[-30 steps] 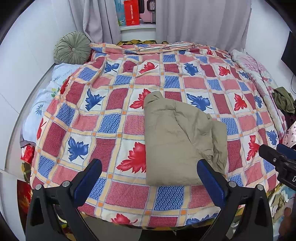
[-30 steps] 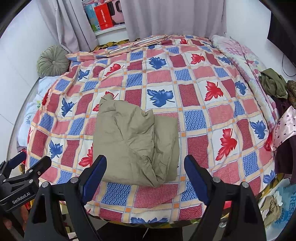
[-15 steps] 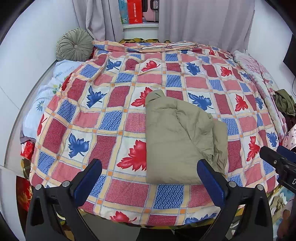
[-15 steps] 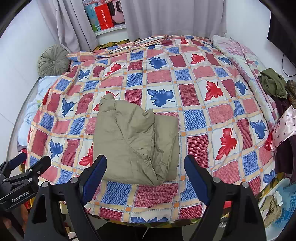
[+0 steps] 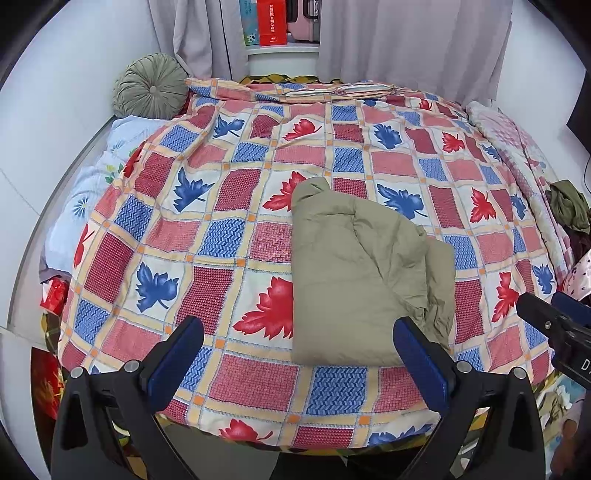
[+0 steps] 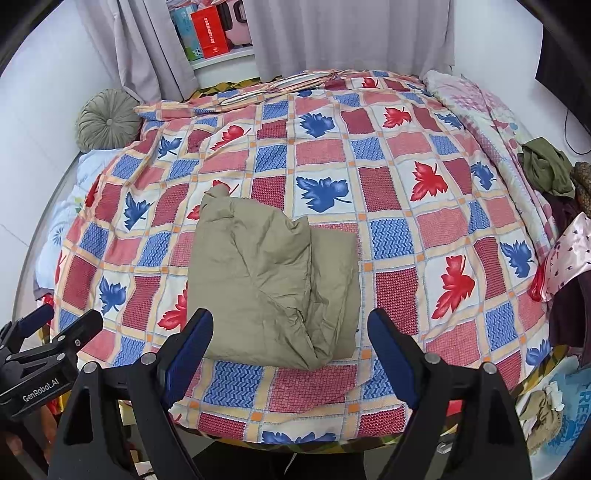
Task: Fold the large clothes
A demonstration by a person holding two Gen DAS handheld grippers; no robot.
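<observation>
An olive-green garment (image 5: 362, 273) (image 6: 273, 288) lies folded into a thick rectangle on the patchwork quilt (image 5: 229, 236) (image 6: 399, 192) near the bed's front edge. My left gripper (image 5: 295, 354) hovers above that edge, jaws wide open and empty, the garment's near end beyond its right finger. My right gripper (image 6: 290, 352) also hangs open and empty, just short of the garment's near edge. Each gripper shows at the side of the other's view: the right one (image 5: 554, 328) and the left one (image 6: 44, 332).
A round green cushion (image 5: 151, 86) sits at the bed's far left corner by the curtains. A heap of other clothes (image 6: 546, 170) lies along the bed's right side. A shelf with a red box (image 6: 208, 33) stands behind the headboard. Clutter (image 6: 546, 410) covers the floor at lower right.
</observation>
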